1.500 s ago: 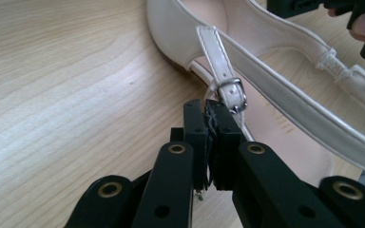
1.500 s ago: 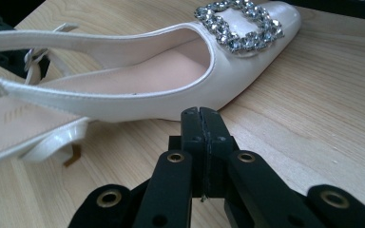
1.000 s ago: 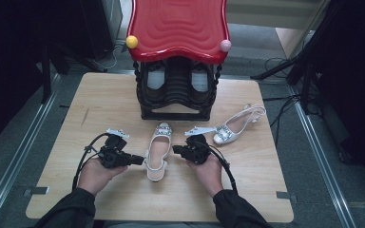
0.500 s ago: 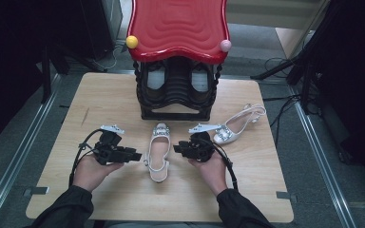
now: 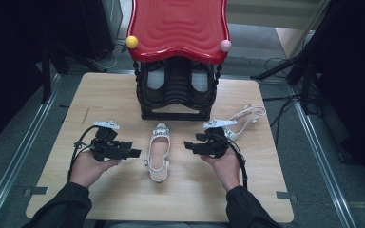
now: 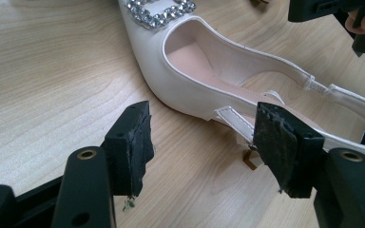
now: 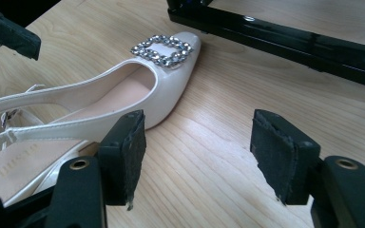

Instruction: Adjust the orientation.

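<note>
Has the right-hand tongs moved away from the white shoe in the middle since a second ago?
Yes. The right tongs have drawn back rightward from the white shoe, which lies before the black rack; their jaws have just been opening, with nothing between them.

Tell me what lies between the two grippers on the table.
In the high view, a white slingback shoe lies on the table between the left gripper and the right gripper, both open and clear of it.

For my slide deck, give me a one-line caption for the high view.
Two open grippers, left and right, flank a white slingback shoe on the wooden table.
</note>
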